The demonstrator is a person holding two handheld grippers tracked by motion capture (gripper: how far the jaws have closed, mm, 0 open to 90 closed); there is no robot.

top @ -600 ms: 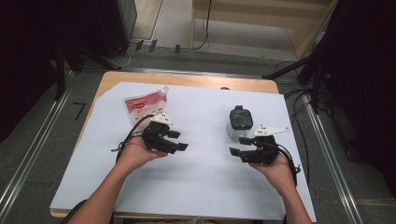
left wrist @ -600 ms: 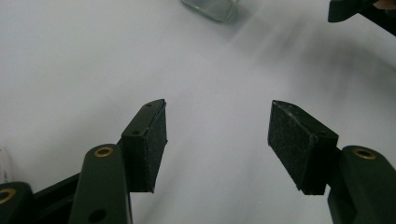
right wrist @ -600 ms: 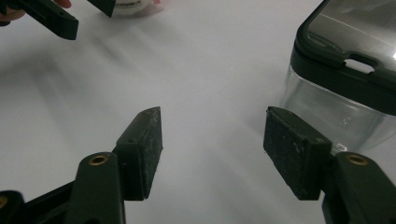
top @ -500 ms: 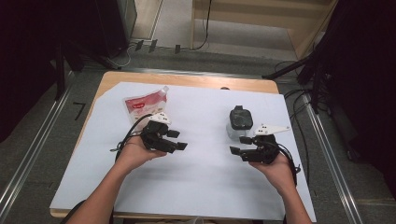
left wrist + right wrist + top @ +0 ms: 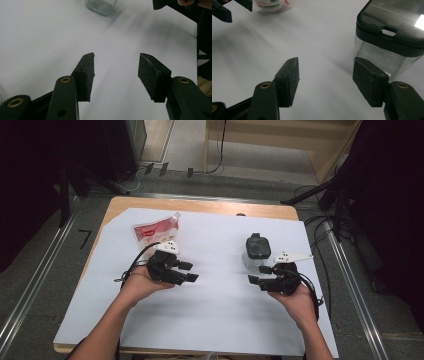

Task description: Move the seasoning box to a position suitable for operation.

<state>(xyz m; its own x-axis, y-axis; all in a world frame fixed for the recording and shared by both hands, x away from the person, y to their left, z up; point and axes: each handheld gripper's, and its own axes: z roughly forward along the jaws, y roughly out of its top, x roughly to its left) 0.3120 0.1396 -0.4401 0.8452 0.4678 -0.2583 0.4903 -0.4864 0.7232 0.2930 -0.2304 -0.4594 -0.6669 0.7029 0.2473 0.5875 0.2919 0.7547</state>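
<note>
Clear glass with a dark lid: the jar (image 5: 257,251) is seen standing upright on the white sheet (image 5: 215,315), just beyond the right gripper (image 5: 260,275). In the right gripper view the jar (image 5: 389,37) is placed close beside one pad, apparently not touching it, and not between the jaws. The right gripper (image 5: 325,80) is held wide open, with nothing gripped.

The left gripper (image 5: 187,271) is held over the sheet, also wide open and empty; in its own view only bare sheet is seen between the pads (image 5: 86,75). A red and white pouch (image 5: 154,231) lies flat behind it, near the far left of the sheet.

Judged risks:
- The jar is offset to one side of the right jaws. If the gripper is advanced without being recentred, the jar is likely to be struck by a pad and pushed or tipped.
- Smooth glass may slip if it is clamped low or only by an edge.
- The lid's seating cannot be told; if the jar is lifted by the lid, it could part from the body.
- The pouch is limp and flat; a grip from above may catch only a fold.
</note>
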